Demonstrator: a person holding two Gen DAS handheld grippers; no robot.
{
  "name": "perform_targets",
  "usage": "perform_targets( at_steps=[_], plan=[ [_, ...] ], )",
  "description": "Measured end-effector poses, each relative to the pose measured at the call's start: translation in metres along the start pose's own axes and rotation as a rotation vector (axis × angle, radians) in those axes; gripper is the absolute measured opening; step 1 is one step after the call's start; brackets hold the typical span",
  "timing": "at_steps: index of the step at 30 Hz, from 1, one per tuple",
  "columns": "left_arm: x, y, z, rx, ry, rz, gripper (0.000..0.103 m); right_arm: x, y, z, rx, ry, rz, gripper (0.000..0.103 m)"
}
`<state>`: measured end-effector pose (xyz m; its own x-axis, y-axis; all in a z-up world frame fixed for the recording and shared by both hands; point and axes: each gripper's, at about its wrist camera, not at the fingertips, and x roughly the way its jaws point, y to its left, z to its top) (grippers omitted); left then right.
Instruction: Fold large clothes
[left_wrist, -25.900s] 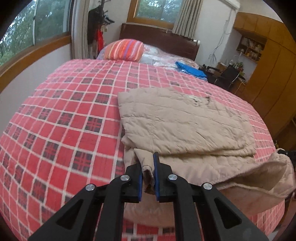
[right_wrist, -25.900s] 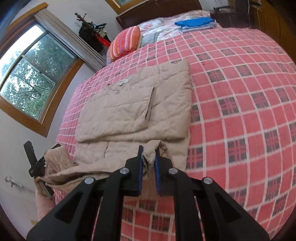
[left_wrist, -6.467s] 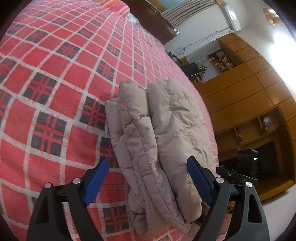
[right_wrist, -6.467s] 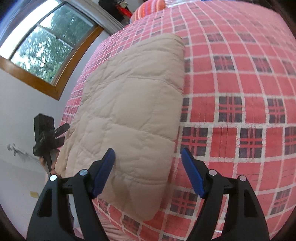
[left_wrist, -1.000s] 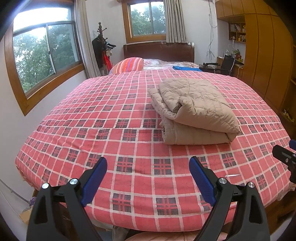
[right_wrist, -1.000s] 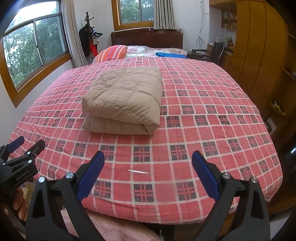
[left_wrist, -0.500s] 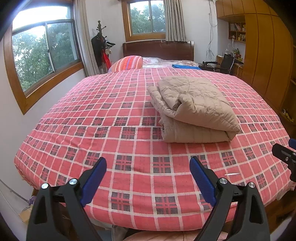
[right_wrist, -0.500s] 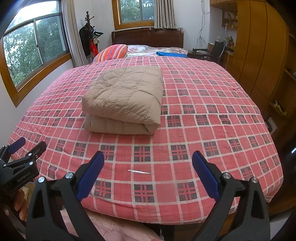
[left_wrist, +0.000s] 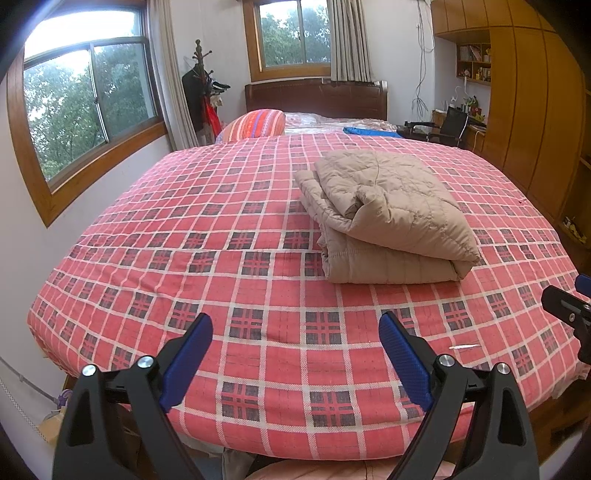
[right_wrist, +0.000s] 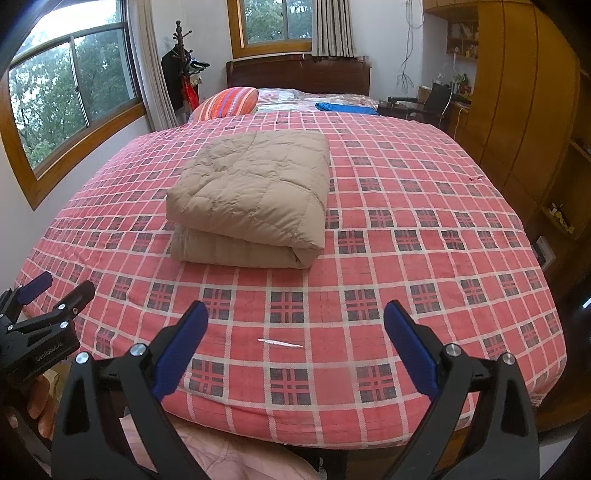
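Note:
A beige quilted jacket (left_wrist: 388, 218) lies folded in a thick rectangular bundle on the red plaid bed (left_wrist: 207, 236); the right wrist view shows the jacket (right_wrist: 255, 195) left of centre. My left gripper (left_wrist: 295, 325) hangs open over the bed's near edge, well short of the jacket, nothing between its blue pads. My right gripper (right_wrist: 295, 314) is open too, above the foot of the bed (right_wrist: 424, 229). Each gripper shows at the other view's edge: the left gripper (right_wrist: 37, 291) beside a hand, the right gripper (left_wrist: 572, 299).
A striped pillow (left_wrist: 255, 123) and a blue folded cloth (left_wrist: 369, 132) lie near the dark headboard. Wooden wardrobes (left_wrist: 535, 122) line the right wall, windows (left_wrist: 85, 99) the left. A coat rack (right_wrist: 181, 74) stands in the corner. A small white feather (right_wrist: 280, 343) lies on the bedspread.
Both grippers have tilted up and drawn slightly back from the bed. The folded jacket has not moved.

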<state>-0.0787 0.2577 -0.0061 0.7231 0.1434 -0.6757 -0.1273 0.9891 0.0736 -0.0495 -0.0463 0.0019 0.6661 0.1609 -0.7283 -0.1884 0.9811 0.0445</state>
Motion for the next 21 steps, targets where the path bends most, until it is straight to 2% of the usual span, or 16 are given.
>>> perform_targets(
  at_steps=[21],
  plan=[
    [0.0024,-0.0004,0.0007,0.001,0.001,-0.002,0.092,0.0062,-0.0042,0.0021,0.004,0.015,-0.002,0.096]
  ],
)
